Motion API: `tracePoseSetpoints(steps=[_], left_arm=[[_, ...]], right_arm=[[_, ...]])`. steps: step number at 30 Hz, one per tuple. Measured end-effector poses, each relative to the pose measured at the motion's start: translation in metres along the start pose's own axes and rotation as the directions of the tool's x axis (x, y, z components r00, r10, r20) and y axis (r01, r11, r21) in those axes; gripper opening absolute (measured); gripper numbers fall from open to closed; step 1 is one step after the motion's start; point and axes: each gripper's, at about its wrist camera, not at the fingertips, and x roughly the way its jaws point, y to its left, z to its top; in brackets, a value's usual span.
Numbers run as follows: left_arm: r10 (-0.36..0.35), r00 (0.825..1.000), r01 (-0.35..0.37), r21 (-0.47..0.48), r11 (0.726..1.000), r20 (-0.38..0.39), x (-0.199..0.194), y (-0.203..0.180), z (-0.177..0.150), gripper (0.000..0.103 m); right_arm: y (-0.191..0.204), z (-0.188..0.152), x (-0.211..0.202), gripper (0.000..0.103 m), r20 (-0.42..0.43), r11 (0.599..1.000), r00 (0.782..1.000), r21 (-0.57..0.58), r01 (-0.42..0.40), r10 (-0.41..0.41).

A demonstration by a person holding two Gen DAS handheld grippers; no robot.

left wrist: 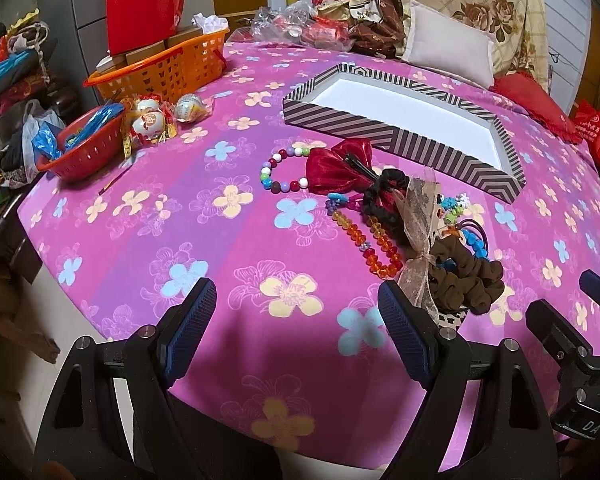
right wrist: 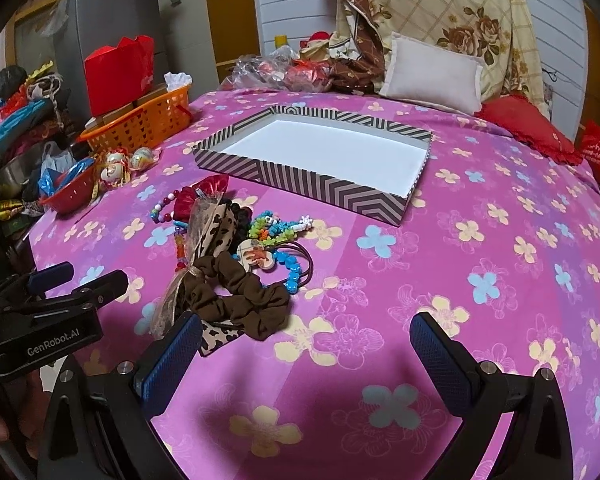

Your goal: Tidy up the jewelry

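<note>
A heap of jewelry and hair pieces lies on the pink flowered cloth: a round bead bracelet (left wrist: 281,172), a red bow clip (left wrist: 336,166), an orange crystal bracelet (left wrist: 364,240), a black scrunchie (left wrist: 384,196) and a brown scrunchie (left wrist: 466,278) (right wrist: 240,296). Behind the heap sits a striped box (left wrist: 456,152) (right wrist: 320,182) with a white, empty inside. My left gripper (left wrist: 296,316) hovers open near the cloth's front edge, left of the heap. My right gripper (right wrist: 306,354) is open too, with the brown scrunchie just past its left finger (right wrist: 172,356).
An orange basket (left wrist: 168,68) with a red bag (left wrist: 144,4), a red colander (left wrist: 84,152) and wrapped egg toys (left wrist: 152,120) crowd the back left. Pillows (left wrist: 448,44) and a red cushion (left wrist: 536,108) sit behind the box. The left gripper body (right wrist: 44,320) shows at the right wrist view's left.
</note>
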Motion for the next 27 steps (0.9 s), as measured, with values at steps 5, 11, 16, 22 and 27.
tracePoseSetpoints(steps=[5,11,16,22,27], left_arm=[[-0.001,1.000,0.001,-0.002,1.000,-0.002,0.0011,0.0006,0.0002,0.083],[-0.001,1.000,0.001,-0.006,1.000,-0.010,0.0043,0.0018,-0.0012,0.083],[-0.002,1.000,0.001,-0.009,1.000,-0.012,0.0054,0.0021,-0.0018,0.083],[-0.002,1.000,0.002,-0.009,1.000,-0.015,0.0055,0.0023,-0.0019,0.083],[-0.003,1.000,0.003,-0.009,1.000,-0.015,0.0054,0.0019,-0.0023,0.083]], right_arm=[[0.0010,-0.0008,0.0014,0.103,-0.005,1.000,1.000,-0.012,0.003,-0.003],[0.0018,-0.0014,0.0025,0.103,-0.006,1.000,1.000,-0.015,0.007,-0.007],[0.0025,-0.0028,0.0044,0.103,-0.013,1.000,1.000,-0.017,0.013,-0.013],[0.0029,-0.0032,0.0049,0.103,-0.014,1.000,1.000,-0.018,0.016,-0.016],[0.0018,-0.0046,0.0060,0.103,-0.021,1.000,1.000,-0.015,0.018,-0.019]])
